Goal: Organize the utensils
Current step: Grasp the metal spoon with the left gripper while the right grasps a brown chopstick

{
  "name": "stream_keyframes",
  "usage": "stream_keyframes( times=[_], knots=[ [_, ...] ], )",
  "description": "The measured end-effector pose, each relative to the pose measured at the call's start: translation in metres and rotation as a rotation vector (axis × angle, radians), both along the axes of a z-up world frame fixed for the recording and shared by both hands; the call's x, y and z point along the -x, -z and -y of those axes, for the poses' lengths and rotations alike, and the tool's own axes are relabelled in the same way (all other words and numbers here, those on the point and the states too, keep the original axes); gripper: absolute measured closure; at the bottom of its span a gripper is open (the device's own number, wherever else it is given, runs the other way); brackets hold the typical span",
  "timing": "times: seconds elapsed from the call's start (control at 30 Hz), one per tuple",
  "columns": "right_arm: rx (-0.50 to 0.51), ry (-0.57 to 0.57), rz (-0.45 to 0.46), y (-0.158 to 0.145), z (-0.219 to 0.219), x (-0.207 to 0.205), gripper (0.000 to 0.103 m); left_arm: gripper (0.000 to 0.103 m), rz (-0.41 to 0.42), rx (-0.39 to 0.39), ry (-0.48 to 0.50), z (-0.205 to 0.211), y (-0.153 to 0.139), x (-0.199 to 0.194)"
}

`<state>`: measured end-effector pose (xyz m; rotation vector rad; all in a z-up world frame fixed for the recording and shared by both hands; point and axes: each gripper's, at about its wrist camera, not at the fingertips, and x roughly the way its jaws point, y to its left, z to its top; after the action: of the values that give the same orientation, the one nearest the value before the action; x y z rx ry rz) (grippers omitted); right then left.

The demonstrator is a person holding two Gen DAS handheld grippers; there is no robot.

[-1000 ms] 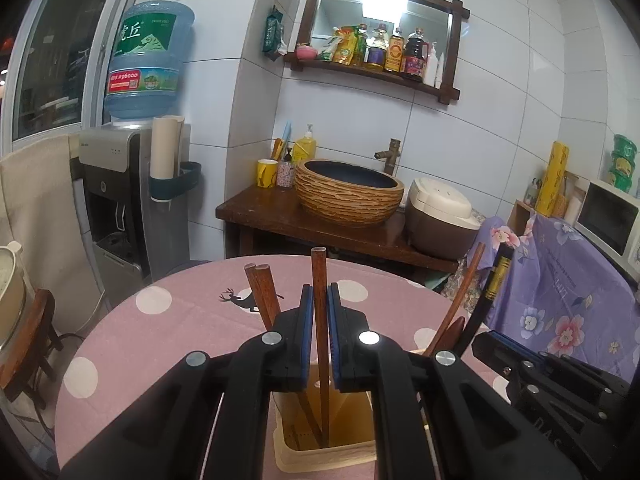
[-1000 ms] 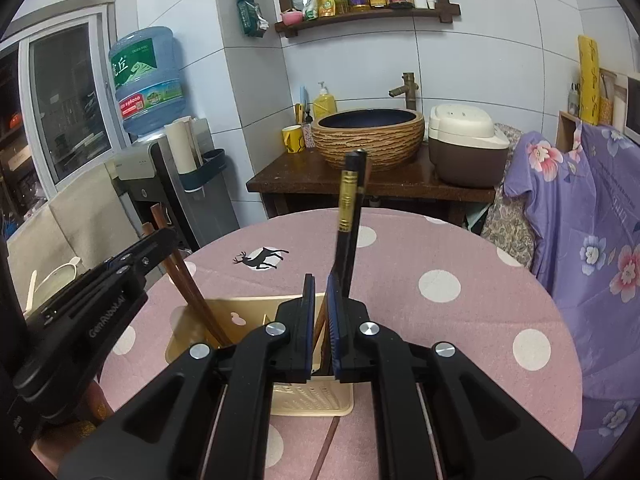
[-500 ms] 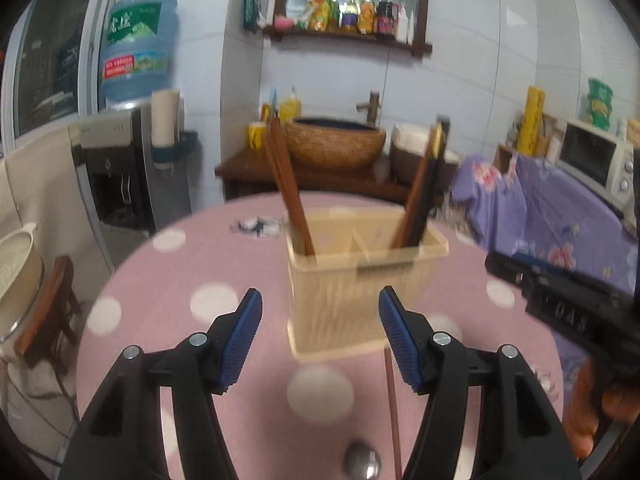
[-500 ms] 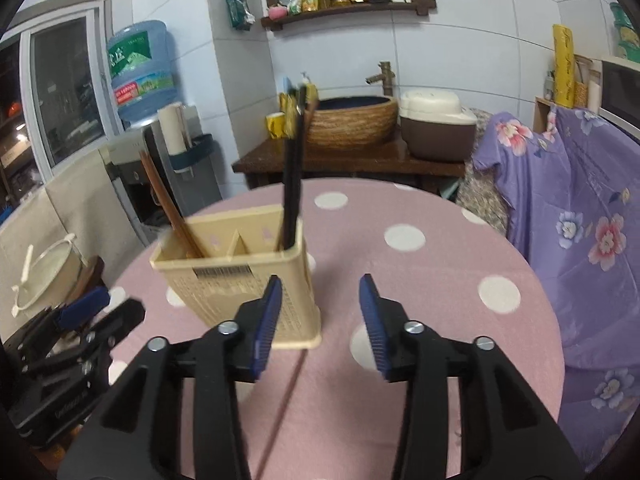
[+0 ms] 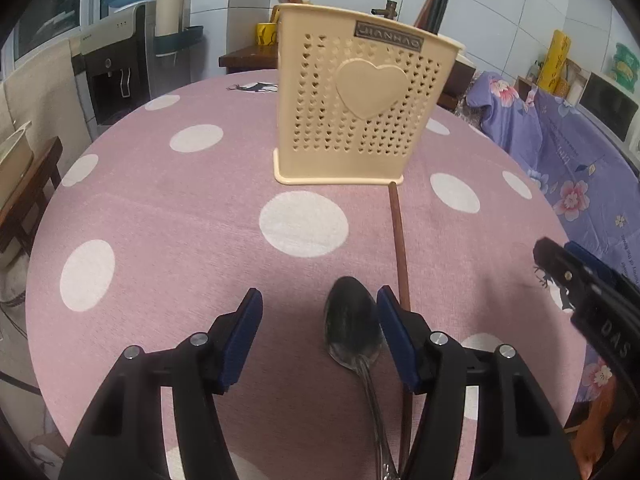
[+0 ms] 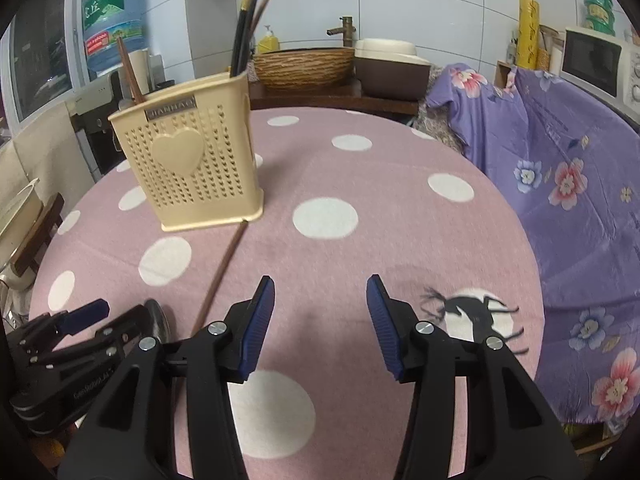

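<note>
The metal spoon lay at the lower middle of the left view, bowl between the left tongs, close by the right-hand pad; those jaws were closing, nothing gripped. A brown chopstick lay just beside on the tabletop, running up to the beige holder. The right tongs were opening over bare cloth, empty.

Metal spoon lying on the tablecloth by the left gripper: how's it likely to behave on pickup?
The spoon looks polished, so probably slippery between the pads. It lies flat on soft cloth, so pinching its thin handle may be awkward. Likely stiff; the bowl may swing down.
</note>
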<state>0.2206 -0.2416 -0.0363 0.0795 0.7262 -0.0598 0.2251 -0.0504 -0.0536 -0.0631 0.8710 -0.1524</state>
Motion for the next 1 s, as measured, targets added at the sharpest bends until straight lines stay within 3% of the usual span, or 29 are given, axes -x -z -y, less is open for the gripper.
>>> stream_keyframes(
  times=[0.2,0.43,0.53,0.63,1.0],
  knots=[
    [-0.038,0.017,-0.029,0.012,0.007,0.008,0.054,0.046,-0.027,-0.016,0.006,0.013,0.014,0.000],
    [-0.047,0.002,-0.035,0.015,0.003,0.013,0.054,0.054,-0.042,-0.055,-0.003,0.022,0.022,-0.002],
    [-0.048,-0.002,-0.039,0.017,0.000,0.013,0.054,0.065,-0.039,-0.062,-0.001,0.023,0.021,-0.002],
    [-0.048,-0.008,-0.046,0.018,-0.001,0.011,0.054,0.066,-0.036,-0.073,0.018,0.022,0.022,0.000],
    [-0.141,-0.116,-0.153,0.021,-0.022,-0.026,0.054,0.066,-0.031,-0.108,-0.012,-0.025,0.020,-0.005]
  ],
)
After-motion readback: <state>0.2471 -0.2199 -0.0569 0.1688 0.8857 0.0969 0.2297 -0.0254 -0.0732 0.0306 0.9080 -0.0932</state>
